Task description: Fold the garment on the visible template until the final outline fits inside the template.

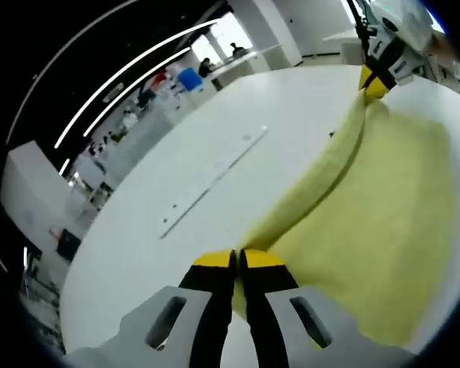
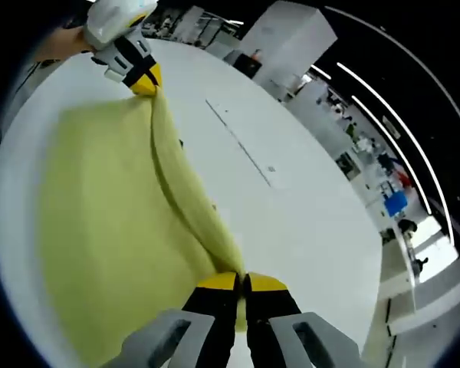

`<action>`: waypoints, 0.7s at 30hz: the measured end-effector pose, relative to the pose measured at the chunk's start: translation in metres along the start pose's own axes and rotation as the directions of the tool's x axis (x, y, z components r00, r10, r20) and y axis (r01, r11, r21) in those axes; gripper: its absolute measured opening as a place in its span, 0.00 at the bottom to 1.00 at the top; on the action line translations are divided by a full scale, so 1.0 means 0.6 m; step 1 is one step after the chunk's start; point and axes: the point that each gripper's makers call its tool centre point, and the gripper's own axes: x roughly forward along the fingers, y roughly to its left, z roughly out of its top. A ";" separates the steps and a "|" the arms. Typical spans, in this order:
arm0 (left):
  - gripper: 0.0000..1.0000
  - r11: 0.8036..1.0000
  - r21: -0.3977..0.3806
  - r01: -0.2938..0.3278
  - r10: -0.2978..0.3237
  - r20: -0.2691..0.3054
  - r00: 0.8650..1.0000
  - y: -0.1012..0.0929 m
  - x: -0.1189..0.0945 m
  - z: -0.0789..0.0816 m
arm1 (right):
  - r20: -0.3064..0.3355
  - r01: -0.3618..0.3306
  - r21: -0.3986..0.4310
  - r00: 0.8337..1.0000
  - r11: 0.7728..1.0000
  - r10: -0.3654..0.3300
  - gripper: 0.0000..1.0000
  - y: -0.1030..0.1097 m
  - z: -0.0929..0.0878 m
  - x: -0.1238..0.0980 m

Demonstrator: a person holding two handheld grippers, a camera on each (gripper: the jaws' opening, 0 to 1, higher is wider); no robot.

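A pale yellow garment (image 1: pixel 383 230) lies spread on a white table (image 1: pixel 215 130), with one edge lifted into a taut ridge between the two grippers. My left gripper (image 1: pixel 238 259) is shut on one end of that edge. The right gripper (image 1: pixel 374 83) pinches the far end at the upper right. In the right gripper view the same garment (image 2: pixel 107 230) spreads to the left; my right gripper (image 2: pixel 241 282) is shut on its near corner, and the left gripper (image 2: pixel 144 79) holds the far corner at the top. A thin template line (image 1: pixel 215 184) runs across the table, also seen as a line (image 2: pixel 241 146).
The white table (image 2: pixel 307 230) has bare surface beside the garment. Beyond the table edge stand white partitions (image 2: pixel 280 42), desks and people (image 1: pixel 207 67) in an open hall. A blue object (image 2: pixel 395 203) sits far off.
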 end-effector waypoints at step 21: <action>0.09 0.977 -0.201 0.075 -0.079 -0.011 0.997 0.007 0.013 -0.061 | 0.028 -0.087 0.268 0.996 0.960 0.083 0.15 0.001 -0.042 0.028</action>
